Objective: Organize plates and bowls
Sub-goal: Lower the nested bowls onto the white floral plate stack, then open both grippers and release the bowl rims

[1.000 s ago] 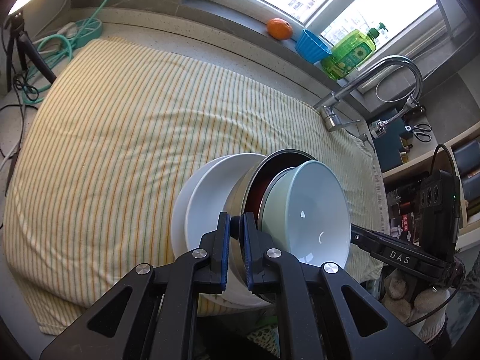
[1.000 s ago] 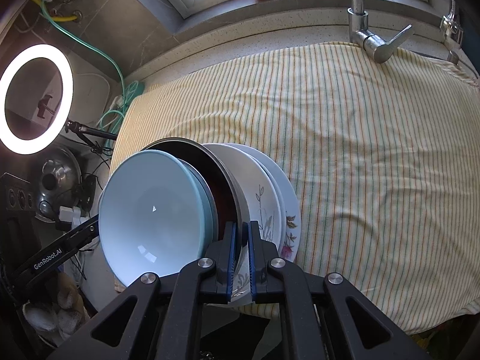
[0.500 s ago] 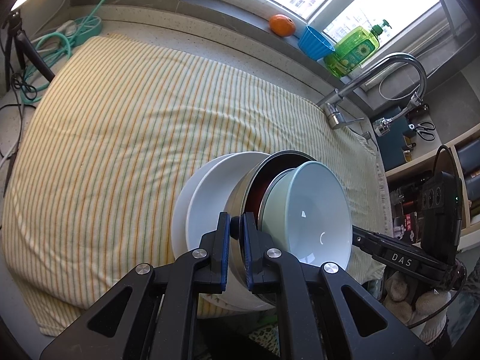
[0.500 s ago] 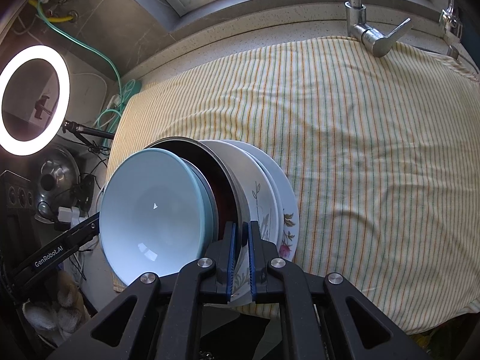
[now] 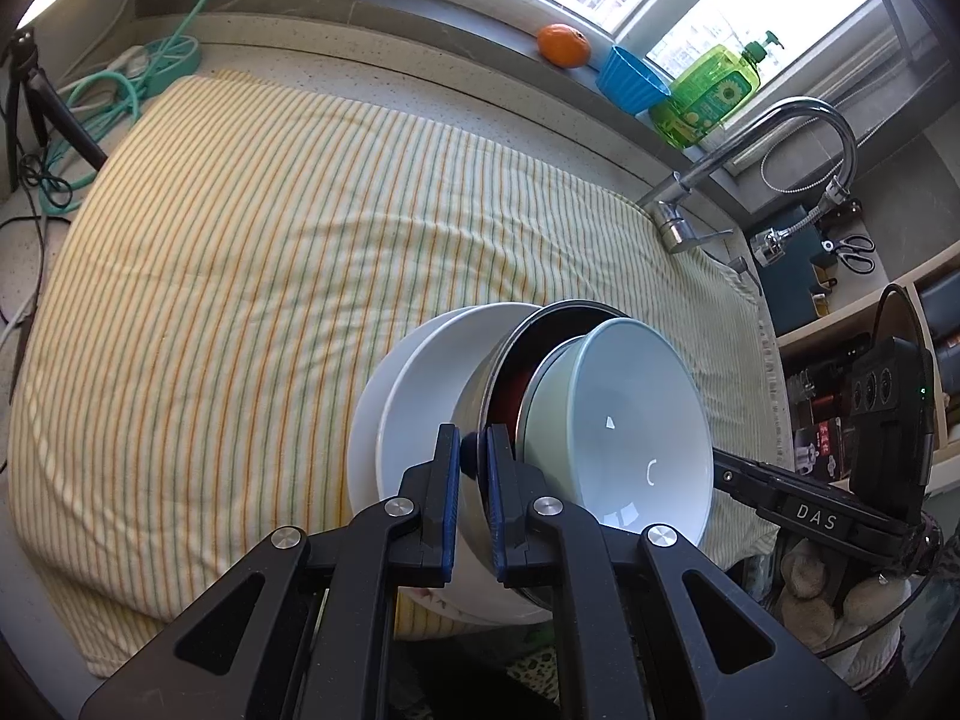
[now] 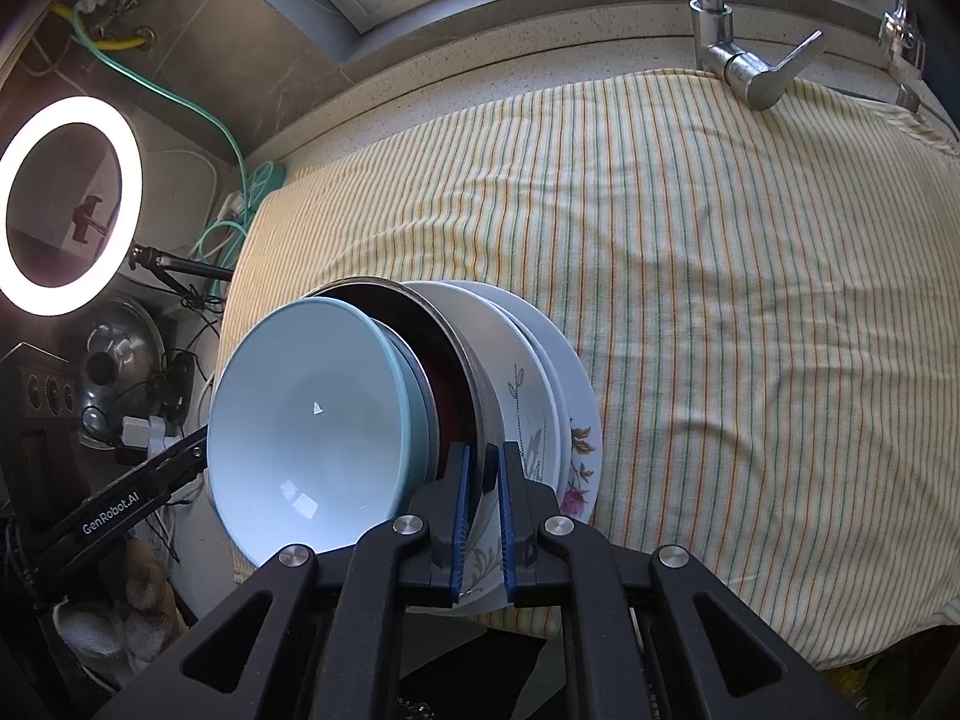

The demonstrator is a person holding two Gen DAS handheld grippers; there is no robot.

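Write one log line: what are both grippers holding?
left gripper: shut on dish stack | right gripper: shut on dish stack | over striped cloth

An orange [image 5: 562, 45], soap bottle [image 5: 708, 97] and faucet [image 5: 750, 144] flank a striped cloth [image 5: 270, 276]

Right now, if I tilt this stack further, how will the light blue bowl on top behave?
The light blue bowl looks glazed and glossy, so probably slippery. It sits loose, no gripper on it, so it may slide off. Likely ceramic, apt to chip.
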